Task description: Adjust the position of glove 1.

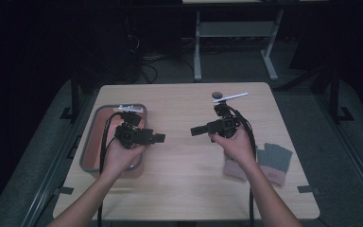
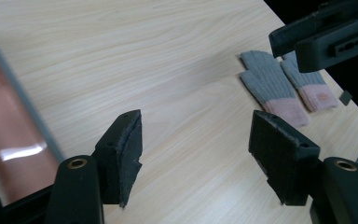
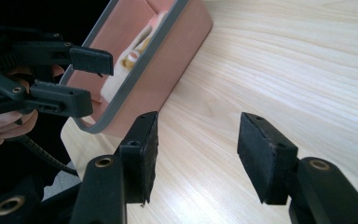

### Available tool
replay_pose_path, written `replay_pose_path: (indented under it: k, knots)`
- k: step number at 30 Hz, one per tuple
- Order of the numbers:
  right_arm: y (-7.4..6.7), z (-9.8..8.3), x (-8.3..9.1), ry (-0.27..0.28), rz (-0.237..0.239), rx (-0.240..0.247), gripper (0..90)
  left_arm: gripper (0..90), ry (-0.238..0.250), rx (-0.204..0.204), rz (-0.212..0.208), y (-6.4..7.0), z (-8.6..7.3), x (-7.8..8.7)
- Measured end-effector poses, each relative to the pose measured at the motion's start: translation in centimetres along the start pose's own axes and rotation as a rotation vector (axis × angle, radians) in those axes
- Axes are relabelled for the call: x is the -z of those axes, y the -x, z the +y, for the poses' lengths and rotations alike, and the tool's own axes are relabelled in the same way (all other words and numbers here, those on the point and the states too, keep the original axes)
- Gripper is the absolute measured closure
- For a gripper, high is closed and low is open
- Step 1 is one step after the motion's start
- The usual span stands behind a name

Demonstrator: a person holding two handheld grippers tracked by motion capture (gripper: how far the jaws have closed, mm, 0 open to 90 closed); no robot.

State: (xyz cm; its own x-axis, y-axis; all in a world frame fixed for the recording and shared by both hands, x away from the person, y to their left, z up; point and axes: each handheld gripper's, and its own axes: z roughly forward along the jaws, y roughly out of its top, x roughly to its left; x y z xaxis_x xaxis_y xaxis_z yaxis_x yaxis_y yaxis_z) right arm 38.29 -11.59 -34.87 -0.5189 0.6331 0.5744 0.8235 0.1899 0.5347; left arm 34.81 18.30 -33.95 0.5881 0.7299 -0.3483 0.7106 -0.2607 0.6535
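Both the left gripper point(image 1: 159, 138) and right gripper point(image 1: 196, 130) hold their jaws apart and empty, the gloves point(image 1: 264, 161) half hidden by a forearm.

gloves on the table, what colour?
Grey with pink cuffs; the gloves show best in the left gripper view.

Pretty dim overall; the table point(image 1: 184, 184) is lit from above and the room behind goes black. Glare streak on the pink tray point(image 2: 9, 140), close-up jaws look soft.
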Motion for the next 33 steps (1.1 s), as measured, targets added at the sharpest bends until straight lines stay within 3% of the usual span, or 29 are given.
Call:
replay_pose_path:
  k: [5,10,18,33]
  knots:
    - [1.1,-0.7,0.8,0.002,-0.01,-0.015,45.9,30.1,-0.001,-0.02,-0.038,0.9,0.2,-0.9]
    - [2.0,-1.4,1.8,0.001,-0.017,-0.034,46.0,28.2,-0.01,-0.042,-0.05,1.7,0.5,-1.7]
    - [2.8,-2.3,3.1,0.013,-0.017,-0.044,46.0,24.0,-0.025,-0.052,-0.042,2.5,0.5,-2.4]
    - [5.0,-4.8,4.9,0.028,-0.059,-0.056,42.6,18.6,-0.045,-0.08,-0.059,4.1,0.1,-4.7]
